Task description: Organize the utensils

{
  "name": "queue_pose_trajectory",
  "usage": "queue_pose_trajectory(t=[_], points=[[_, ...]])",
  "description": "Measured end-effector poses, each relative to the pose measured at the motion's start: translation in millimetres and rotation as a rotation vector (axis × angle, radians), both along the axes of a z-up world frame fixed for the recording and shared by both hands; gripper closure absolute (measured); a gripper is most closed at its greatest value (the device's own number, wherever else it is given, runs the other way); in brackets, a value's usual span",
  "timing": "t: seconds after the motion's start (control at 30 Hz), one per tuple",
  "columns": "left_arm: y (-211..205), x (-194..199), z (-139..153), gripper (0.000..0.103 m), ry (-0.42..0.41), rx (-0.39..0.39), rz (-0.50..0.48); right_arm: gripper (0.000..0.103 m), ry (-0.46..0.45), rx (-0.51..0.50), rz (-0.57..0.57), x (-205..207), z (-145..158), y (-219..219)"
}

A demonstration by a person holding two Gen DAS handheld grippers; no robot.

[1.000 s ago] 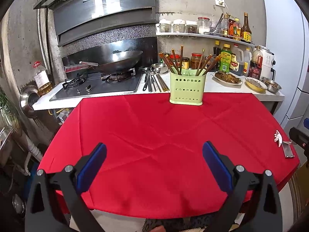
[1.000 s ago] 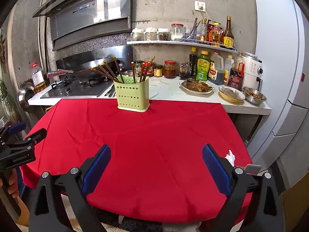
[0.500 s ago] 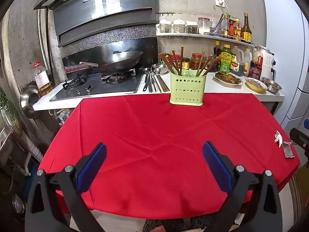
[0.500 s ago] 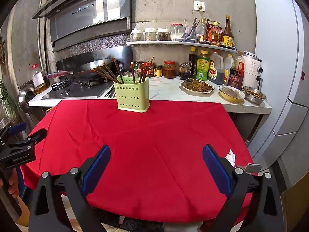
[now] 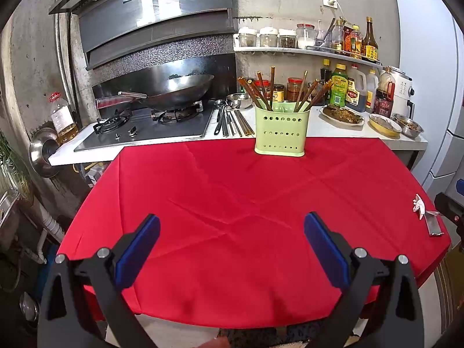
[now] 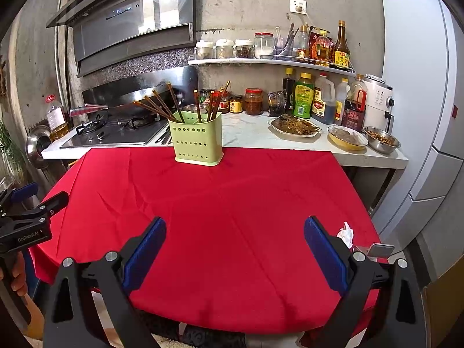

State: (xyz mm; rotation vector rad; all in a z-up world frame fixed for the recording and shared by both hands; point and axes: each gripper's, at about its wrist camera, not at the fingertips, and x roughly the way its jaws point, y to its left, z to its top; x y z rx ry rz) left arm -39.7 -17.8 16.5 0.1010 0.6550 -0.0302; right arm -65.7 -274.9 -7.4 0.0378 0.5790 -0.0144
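Brown wooden chopsticks stand in a pale green perforated plastic holder, well ahead of our left gripper and right gripper; both spread wide over the red tablecloth, gripping nothing

Two wrist fisheye views from the near table edge, facing the kitchen counter, both sharing the red tablecloth and green utensil holder.

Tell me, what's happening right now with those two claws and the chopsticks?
Left gripper open, empty. Right gripper open, empty. Chopsticks standing in green holder at far table edge. Red cloth between bare.
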Motion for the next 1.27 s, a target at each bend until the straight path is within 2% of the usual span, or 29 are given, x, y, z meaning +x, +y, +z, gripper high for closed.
queue_pose_trajectory(t=[1.07, 1.27], points=[[-6.2, -1.2, -2.2, 0.006, -0.008, 0.007, -0.030, 0.008, 0.019, -0.004, -0.028, 5.1, -5.6, -3.7], [-6.8, 2.1, -3.0, 0.006, 0.005, 0.020, -0.008, 0.008, 0.019, -0.005, -0.025, 6.1, -5.4, -3.6]])
